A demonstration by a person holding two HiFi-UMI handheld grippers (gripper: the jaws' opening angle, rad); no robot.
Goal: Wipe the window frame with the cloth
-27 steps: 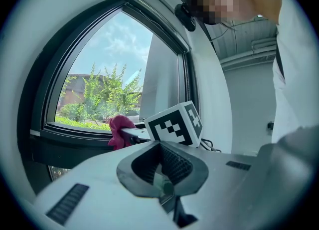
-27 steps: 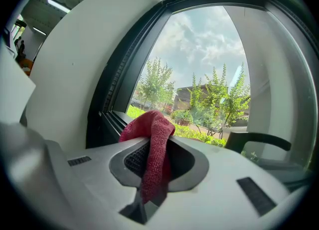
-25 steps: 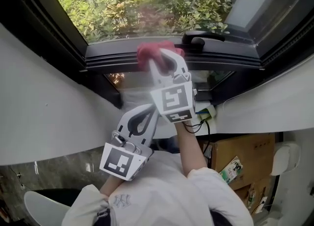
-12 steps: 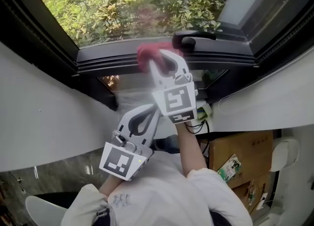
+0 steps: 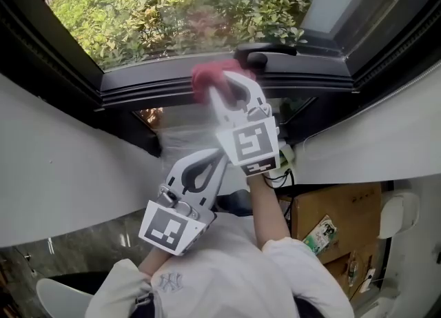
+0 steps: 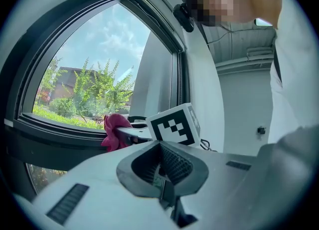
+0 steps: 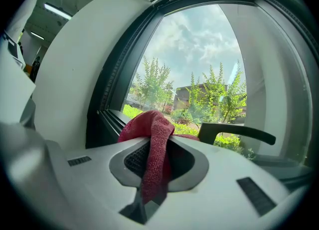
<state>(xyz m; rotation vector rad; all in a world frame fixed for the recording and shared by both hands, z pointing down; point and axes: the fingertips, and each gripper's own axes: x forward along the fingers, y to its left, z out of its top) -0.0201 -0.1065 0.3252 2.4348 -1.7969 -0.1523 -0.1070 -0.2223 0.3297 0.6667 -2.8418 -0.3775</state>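
Head view. The right gripper [image 5: 229,83] reaches up to the dark metal window frame [image 5: 138,89]. A red woven cloth [image 5: 207,76] is bunched at its tips. The cloth sits on the lower rail of the frame, just left of a black lever handle [image 5: 265,52]. The picture is soft there, so the cloth seems to press on the rail, but contact is not certain. The left gripper [image 5: 210,161] hangs lower, close below and to the left of the right one, well apart from the rail. Green shrubs [image 5: 172,13] fill the glass above. A curved white wall [image 5: 62,165] runs below the frame on the left. A brown cardboard box [image 5: 337,213] stands at lower right.

Left gripper view. The two jaws are pressed together with nothing between them. Beyond them is the right gripper's marker cube [image 6: 174,125], and past the cube is the cloth as a red clump against the bottom of the frame. Sky, trees and a building show through the pane.

Right gripper view. The jaws are clamped on the cloth. A strip of it runs down through the gap between the pads, and the rest is heaped over the tips. The heap lies at the foot of the glass, near the frame's left upright. The handle juts out just to its right, close to the heap, and whether the two touch cannot be told.
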